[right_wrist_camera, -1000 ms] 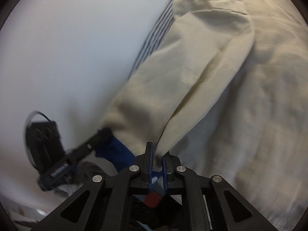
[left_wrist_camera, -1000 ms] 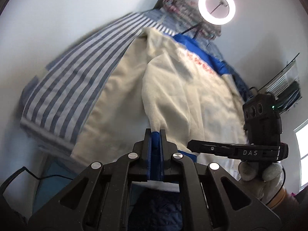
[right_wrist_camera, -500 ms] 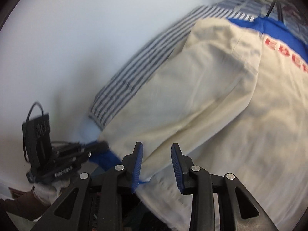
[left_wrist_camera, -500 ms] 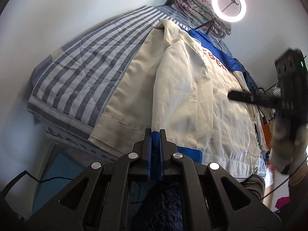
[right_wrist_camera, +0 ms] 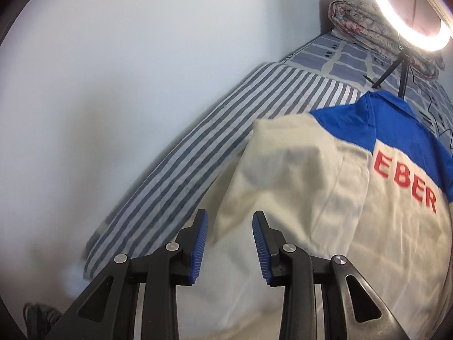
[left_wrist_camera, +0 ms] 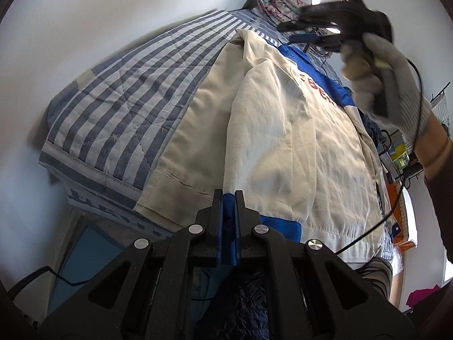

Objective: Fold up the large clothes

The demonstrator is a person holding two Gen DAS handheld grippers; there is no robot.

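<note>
A cream jacket (left_wrist_camera: 305,147) with a blue yoke and red lettering lies back up on the striped quilt (left_wrist_camera: 127,99). Its left sleeve (left_wrist_camera: 254,130) is folded down along the body toward the hem. My left gripper (left_wrist_camera: 228,198) is shut on that sleeve's blue cuff at the bed's near edge. My right gripper (right_wrist_camera: 230,221) stands open above the jacket (right_wrist_camera: 325,212) near the shoulder, with nothing between its fingers. In the left wrist view the right gripper (left_wrist_camera: 288,31) hovers high over the collar end, held by a gloved hand (left_wrist_camera: 382,70).
A wall runs along the left of the bed. At the bed's far end stand a lit ring light (right_wrist_camera: 410,8) on a tripod (right_wrist_camera: 402,68) and a rolled floral blanket (right_wrist_camera: 356,25). A dark padded garment (left_wrist_camera: 249,311) hangs below my left gripper. Shelves and clutter lie at the right.
My right gripper let go of the sleeve, opened, and swung up and away toward the jacket's shoulder. The sleeve has settled flat on the jacket. My left gripper kept its hold and hardly moved.
</note>
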